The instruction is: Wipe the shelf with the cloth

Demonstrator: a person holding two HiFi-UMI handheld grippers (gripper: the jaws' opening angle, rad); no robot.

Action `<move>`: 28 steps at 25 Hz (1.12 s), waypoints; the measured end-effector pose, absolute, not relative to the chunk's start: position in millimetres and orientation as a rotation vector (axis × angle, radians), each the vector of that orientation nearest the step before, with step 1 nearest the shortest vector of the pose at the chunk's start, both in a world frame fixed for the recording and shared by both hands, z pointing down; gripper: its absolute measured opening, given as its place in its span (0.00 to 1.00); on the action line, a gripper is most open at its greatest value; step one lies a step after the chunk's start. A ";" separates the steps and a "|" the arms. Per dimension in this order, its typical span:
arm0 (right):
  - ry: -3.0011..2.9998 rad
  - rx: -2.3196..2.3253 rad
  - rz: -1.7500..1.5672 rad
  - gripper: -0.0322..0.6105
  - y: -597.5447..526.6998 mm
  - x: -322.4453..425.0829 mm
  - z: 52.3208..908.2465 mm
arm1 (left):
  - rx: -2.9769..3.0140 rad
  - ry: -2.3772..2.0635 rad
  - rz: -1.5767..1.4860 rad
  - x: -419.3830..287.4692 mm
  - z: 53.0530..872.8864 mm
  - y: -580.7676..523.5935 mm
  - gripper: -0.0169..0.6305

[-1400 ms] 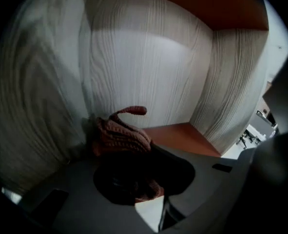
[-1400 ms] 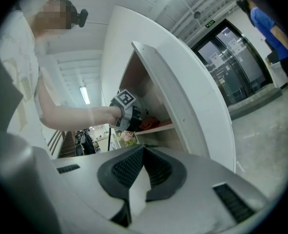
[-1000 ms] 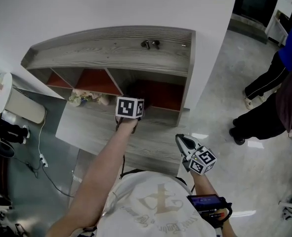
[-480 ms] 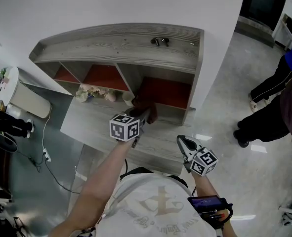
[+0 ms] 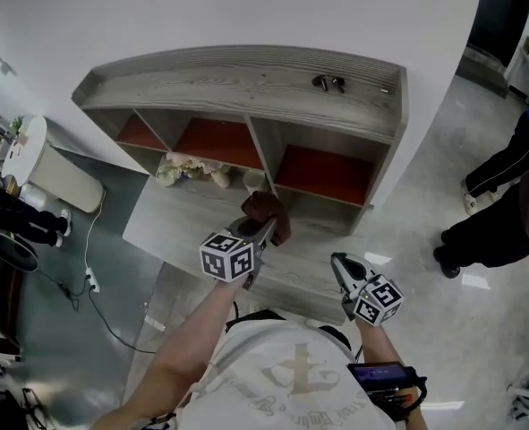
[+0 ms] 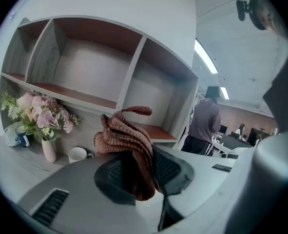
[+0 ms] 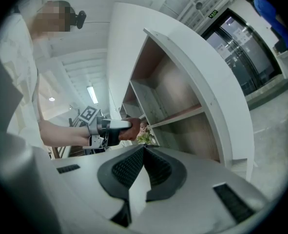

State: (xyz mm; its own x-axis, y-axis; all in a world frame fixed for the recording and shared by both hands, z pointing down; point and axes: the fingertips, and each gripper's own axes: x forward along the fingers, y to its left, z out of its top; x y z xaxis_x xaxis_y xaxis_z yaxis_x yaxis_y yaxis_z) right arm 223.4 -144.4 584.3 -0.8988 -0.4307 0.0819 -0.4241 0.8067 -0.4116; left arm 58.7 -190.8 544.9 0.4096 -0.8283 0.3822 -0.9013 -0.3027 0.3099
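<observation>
A brown knitted cloth (image 5: 267,210) (image 6: 125,136) is bunched up and clamped in my left gripper (image 5: 265,228) (image 6: 135,156), which is shut on it. The gripper hovers over the lower ledge (image 5: 185,221) of the grey wooden shelf (image 5: 246,79), just in front of the right red-backed compartment (image 5: 325,176) and apart from it. My right gripper (image 5: 339,262) (image 7: 144,149) hangs lower right, off the shelf's front edge, jaws shut with nothing between them. In the right gripper view, the left gripper (image 7: 110,128) and the cloth (image 7: 132,129) show beside the shelf.
A vase of pink flowers (image 5: 176,168) (image 6: 37,118) and a white cup (image 5: 254,181) (image 6: 77,153) stand on the ledge at the left. Small dark objects (image 5: 327,82) lie on the shelf top. A person (image 5: 507,206) stands on the floor at the right. A cable (image 5: 92,287) trails at the left.
My left gripper has drawn back from inside the shelf toward me, bringing the cloth out over the ledge. The right gripper has hardly moved.
</observation>
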 end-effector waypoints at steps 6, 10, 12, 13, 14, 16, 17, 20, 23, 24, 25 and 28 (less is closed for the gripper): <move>2.983 -0.731 -0.661 0.06 -140.9 189.5 580.4 | 2.226 -1.421 0.176 25.9 542.0 -178.7 0.16; 2.990 -0.754 -0.662 0.06 -138.9 164.8 580.2 | 2.258 -1.373 0.196 6.0 536.2 -177.0 0.16; 2.991 -0.763 -0.664 0.06 -138.8 152.2 579.3 | 2.269 -1.386 0.185 -7.6 527.8 -180.6 0.16; 2.993 -0.767 -0.664 0.06 -138.5 146.0 578.4 | 2.272 -1.402 0.180 -15.4 522.5 -183.2 0.16; 2.993 -0.771 -0.663 0.06 -138.2 140.1 577.4 | 2.277 -1.416 0.176 -22.7 517.0 -186.0 0.16; 2.991 -0.784 -0.663 0.06 -138.1 130.5 575.9 | 2.303 -1.411 0.175 -32.8 506.1 -191.9 0.17; 2.989 -0.791 -0.662 0.06 -138.4 126.7 575.3 | 2.321 -1.397 0.178 -36.0 501.3 -195.7 0.17; 2.985 -0.817 -0.656 0.06 -139.9 117.9 574.5 | 2.377 -1.355 0.210 -43.2 487.7 -213.4 0.16; 2.975 -0.846 -0.651 0.06 -140.4 112.6 573.0 | 2.454 -1.312 0.269 -41.8 471.7 -236.0 0.17; 2.969 -0.855 -0.650 0.06 -140.2 111.7 571.8 | 2.477 -1.303 0.304 -40.3 467.7 -244.0 0.17; 2.963 -0.865 -0.649 0.06 -139.9 110.9 570.8 | 2.491 -1.298 0.345 -39.3 464.9 -252.2 0.17; 2.949 -0.892 -0.647 0.06 -138.3 108.6 569.2 | 2.485 -1.283 0.486 -38.2 463.0 -276.3 0.17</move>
State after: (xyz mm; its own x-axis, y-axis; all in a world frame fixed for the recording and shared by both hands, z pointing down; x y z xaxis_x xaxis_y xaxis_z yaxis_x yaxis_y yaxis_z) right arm 108.6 -138.3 569.2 -0.8393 -0.5297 0.1224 -0.5322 0.7549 -0.3832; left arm -38.2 -276.3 463.0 0.5436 -0.7222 0.4277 -0.8244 -0.5551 0.1103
